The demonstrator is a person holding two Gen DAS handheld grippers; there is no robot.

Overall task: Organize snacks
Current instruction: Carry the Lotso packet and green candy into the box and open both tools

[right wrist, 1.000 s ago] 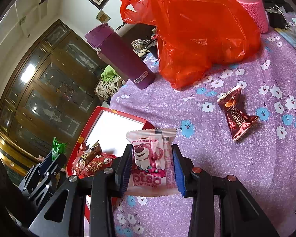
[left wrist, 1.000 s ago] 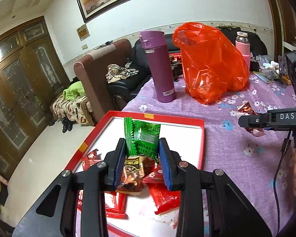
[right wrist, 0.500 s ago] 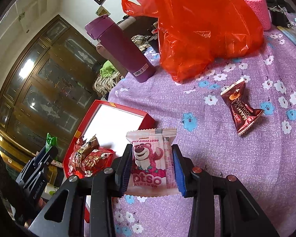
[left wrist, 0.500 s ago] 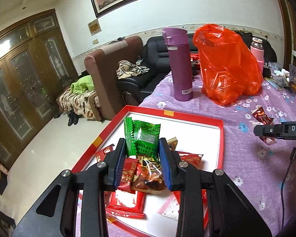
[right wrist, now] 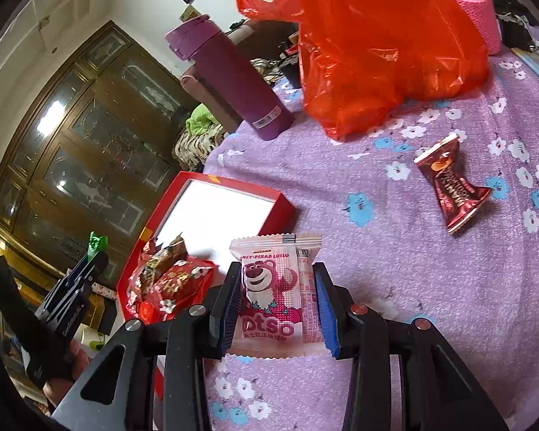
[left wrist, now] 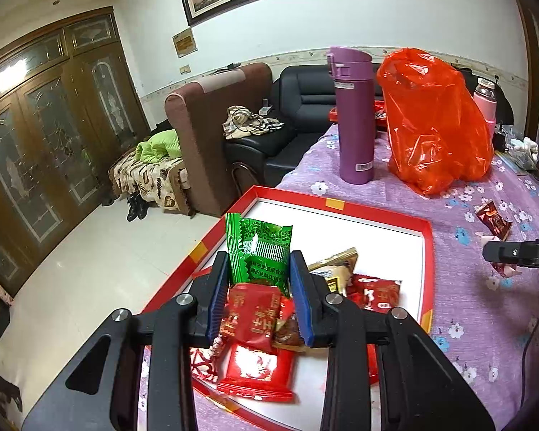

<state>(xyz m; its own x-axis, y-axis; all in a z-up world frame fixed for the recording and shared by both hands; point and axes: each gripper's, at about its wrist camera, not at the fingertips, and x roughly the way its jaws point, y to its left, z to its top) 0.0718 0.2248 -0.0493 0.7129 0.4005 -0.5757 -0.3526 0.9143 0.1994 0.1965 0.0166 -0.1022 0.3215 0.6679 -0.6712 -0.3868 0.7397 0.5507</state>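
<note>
My left gripper (left wrist: 259, 264) is shut on a green snack packet (left wrist: 260, 248), held upright above the near end of a red tray (left wrist: 428, 251) with a white floor. Several red and brown snack packets (left wrist: 257, 318) lie piled in the tray beneath it. Over the purple flowered tablecloth, just right of the tray, my right gripper (right wrist: 277, 276) is shut on a pink bear snack packet (right wrist: 275, 287). A dark red candy (right wrist: 451, 183) lies loose on the cloth to the right. The left gripper (right wrist: 90, 262) with its green packet also shows at the left edge of the right wrist view.
A purple flask (left wrist: 354, 115) and a bulging orange plastic bag (left wrist: 434, 122) stand at the back of the table, with a pink bottle (left wrist: 485, 102) behind the bag. Small clutter lies at the far right. The table's left edge drops to a tiled floor, sofas beyond.
My left gripper has drawn back along the tray with the green packet, so more of the tray and snack pile shows ahead. The right gripper has hardly moved with the pink packet.
</note>
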